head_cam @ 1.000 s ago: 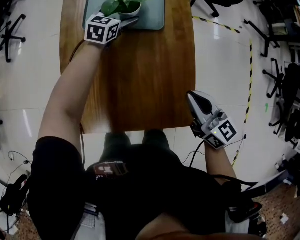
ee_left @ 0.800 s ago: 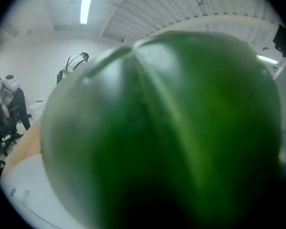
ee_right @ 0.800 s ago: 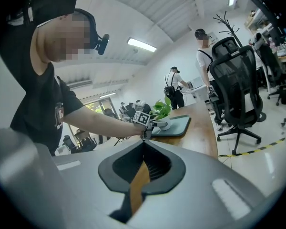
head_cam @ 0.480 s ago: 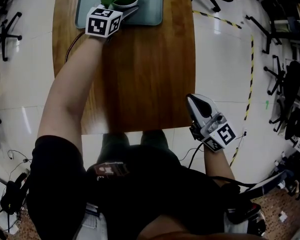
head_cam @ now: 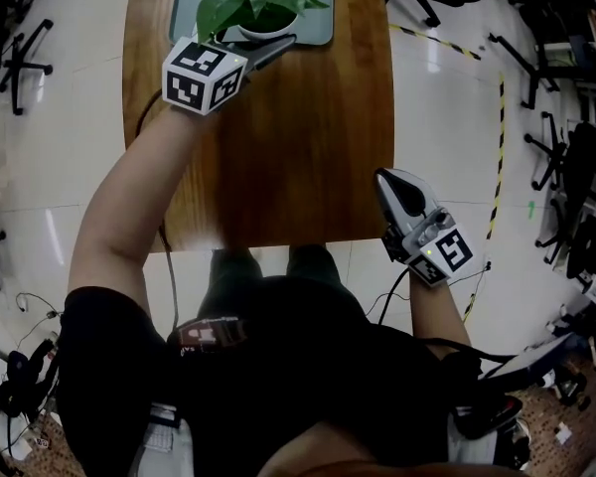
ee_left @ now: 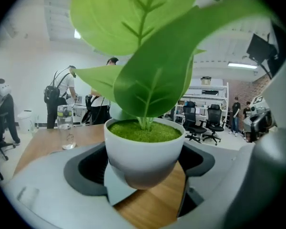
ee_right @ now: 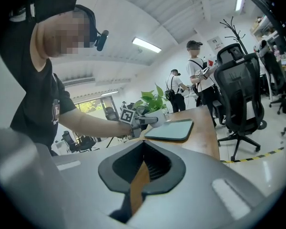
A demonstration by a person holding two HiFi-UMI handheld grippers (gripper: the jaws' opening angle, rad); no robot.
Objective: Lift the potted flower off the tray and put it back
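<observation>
Wood table point(head_cam: 298, 147), perhaps office; left claw point(head_cam: 267, 42) just closed on pot point(ee_left: 143, 151), right claw point(head_cam: 389, 181) together.

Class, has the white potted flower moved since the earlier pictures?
Yes: the white potted flower has risen off the teal rectangular tray and come towards the tray's near edge.

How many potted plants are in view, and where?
1: the potted flower, at the table's far end over the tray, clamped by the left gripper, whose jaws have just closed on it.
</observation>
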